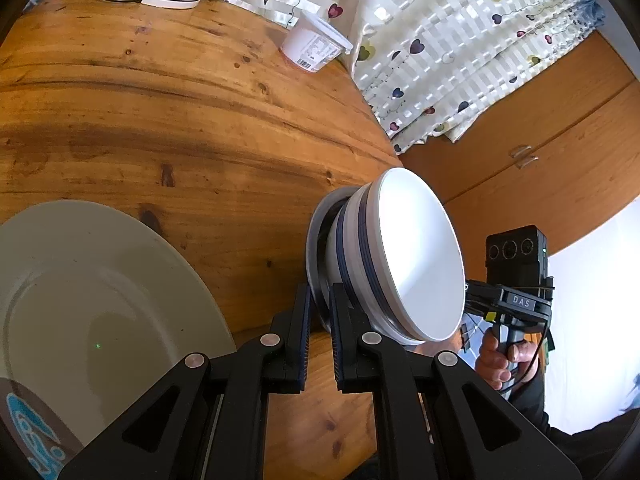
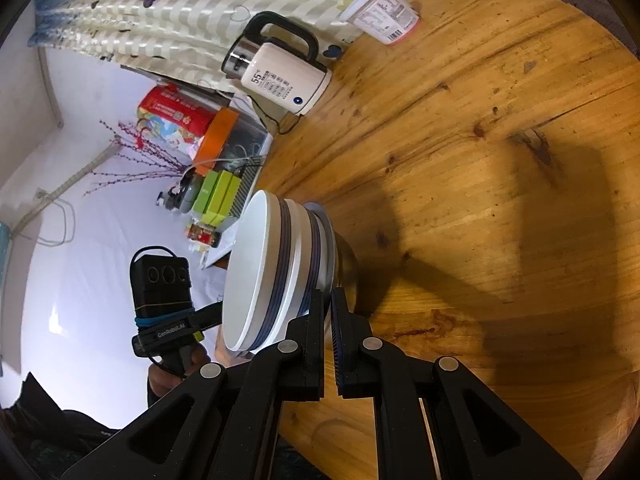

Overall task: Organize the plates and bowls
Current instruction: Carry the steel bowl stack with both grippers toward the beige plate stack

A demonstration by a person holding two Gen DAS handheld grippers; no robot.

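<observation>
A stack of white bowls with dark blue bands (image 1: 416, 256) sits on a metal plate (image 1: 314, 252) and is held tilted on edge over the wooden table. My left gripper (image 1: 320, 300) is shut on the plate's rim at one side. My right gripper (image 2: 331, 304) is shut on the same rim (image 2: 332, 240) from the opposite side, with the bowl stack (image 2: 260, 272) to its left. A large pale plate (image 1: 104, 304) lies flat on the table at lower left of the left wrist view, with a patterned dish (image 1: 28, 428) beside it.
A white electric kettle (image 2: 280, 76) with its cord and a plastic tub (image 2: 384, 12) stand at the table's far edge by a heart-patterned curtain (image 1: 460, 40). Boxes and clutter (image 2: 208, 160) lie beyond the table edge. A wooden cabinet (image 1: 540, 152) stands to the right.
</observation>
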